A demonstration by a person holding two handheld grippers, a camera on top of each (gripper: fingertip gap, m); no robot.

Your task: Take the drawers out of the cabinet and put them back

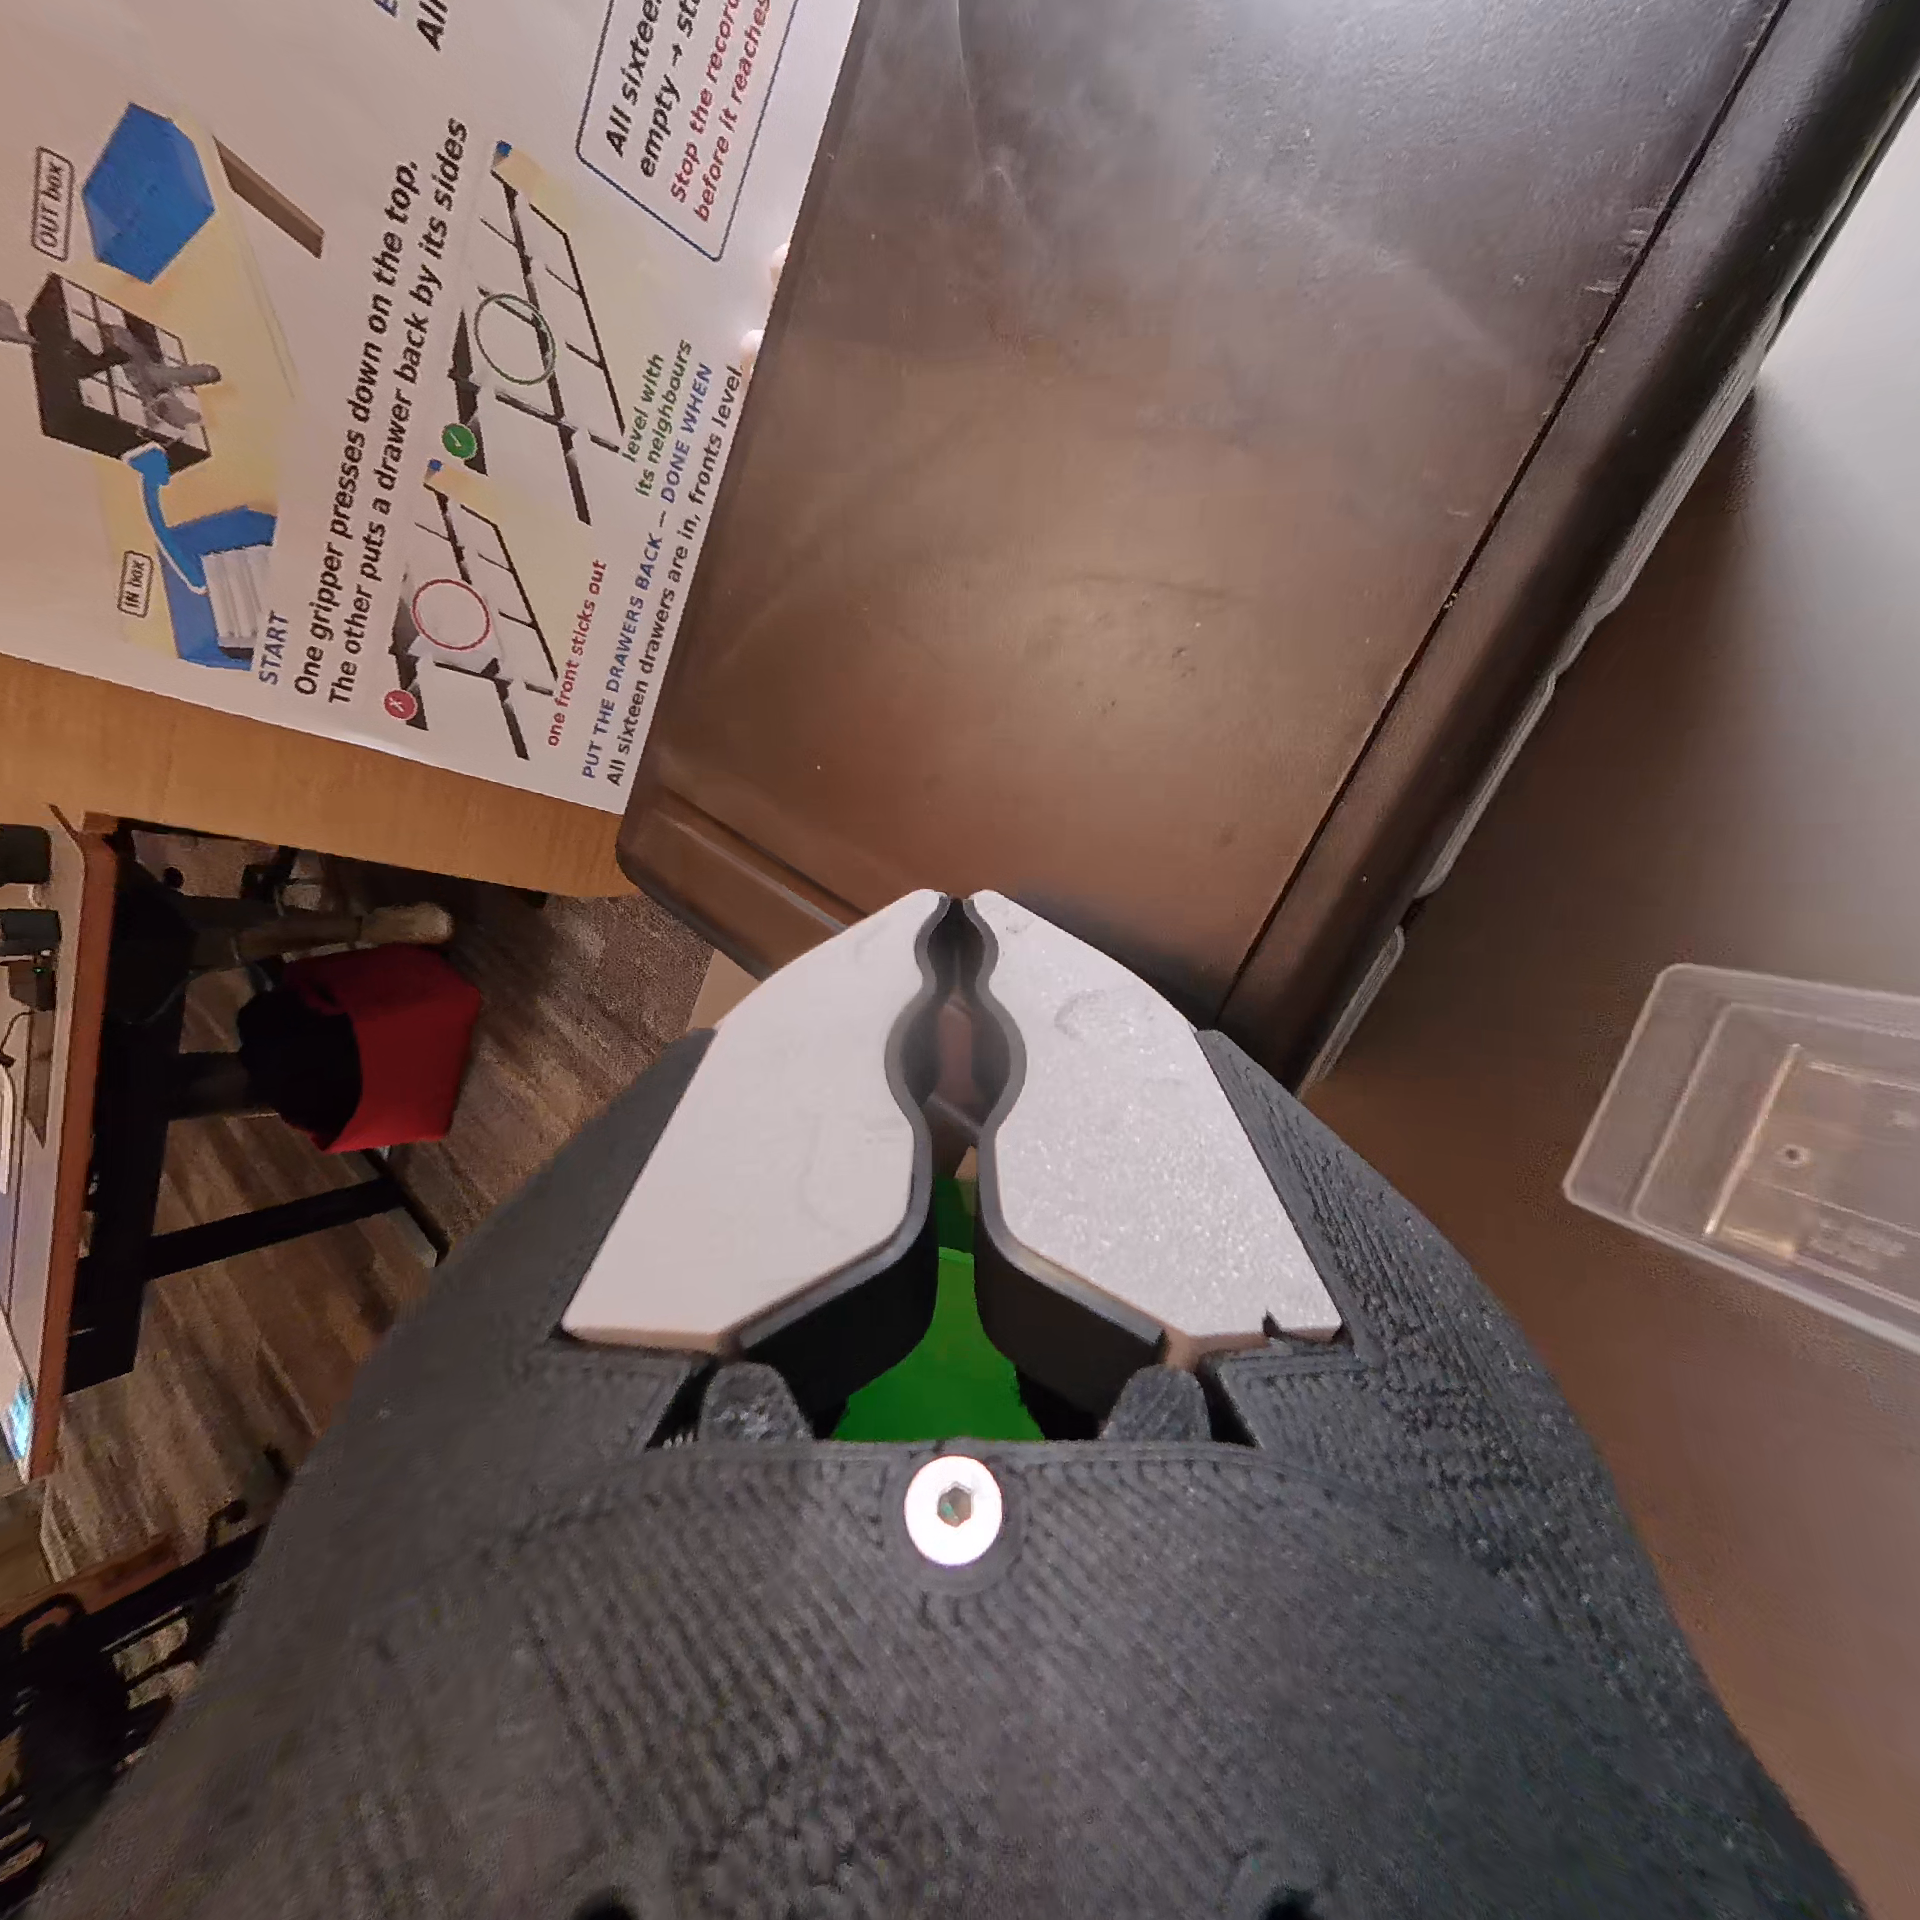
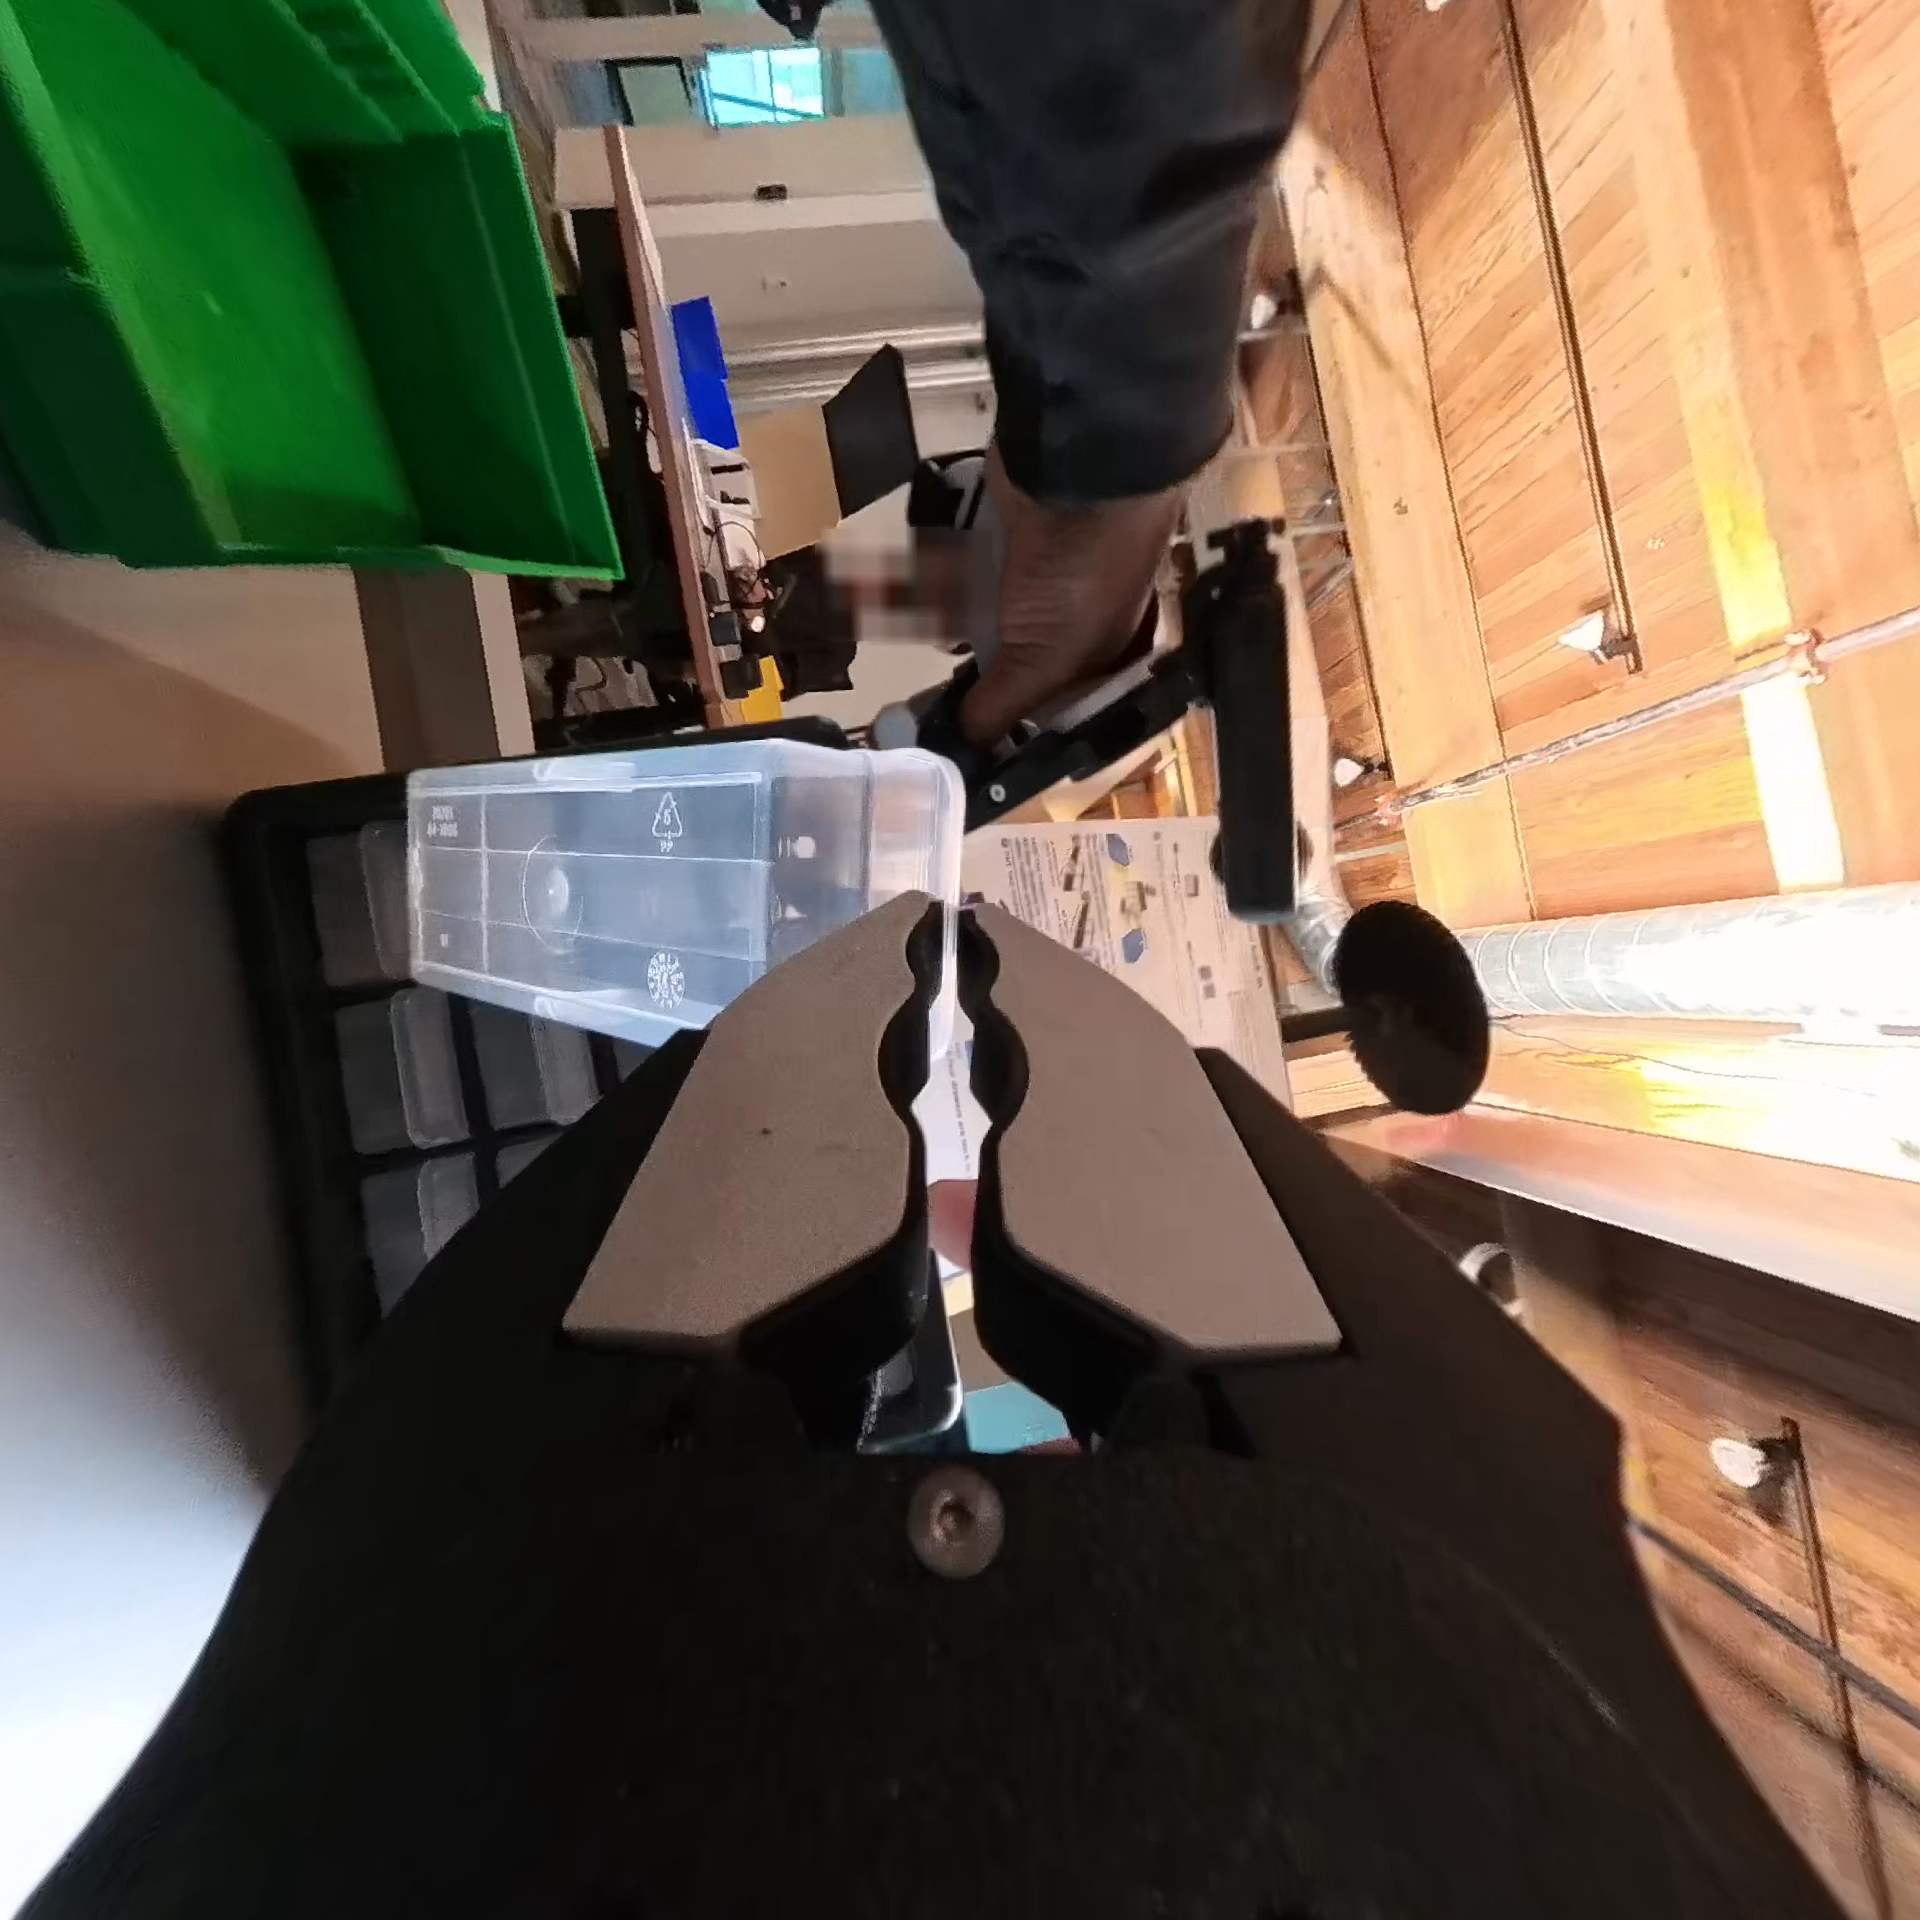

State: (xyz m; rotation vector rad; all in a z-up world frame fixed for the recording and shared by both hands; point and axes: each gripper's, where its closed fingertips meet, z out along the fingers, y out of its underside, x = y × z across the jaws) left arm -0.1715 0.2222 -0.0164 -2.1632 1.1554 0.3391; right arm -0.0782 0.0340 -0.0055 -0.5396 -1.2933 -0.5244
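Right tool (image 2: 958, 914) pinching rim of clear drawer (image 2: 675, 894), partly out of black cabinet (image 2: 281, 935), other drawers seated below. Left tool (image 1: 951, 914) pressed together, empty, at cabinet top (image 1: 1091, 499); its near edge close. Most of task judged outstanding; open room right of cabinet, green bin (image 2: 260, 281) left.

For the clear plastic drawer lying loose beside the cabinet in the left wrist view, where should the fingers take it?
Clear plastic drawer lies open side up on the brown table: straddle one thin upright side wall from above, one finger inside, one outside. Its flat base offers nothing to pinch.
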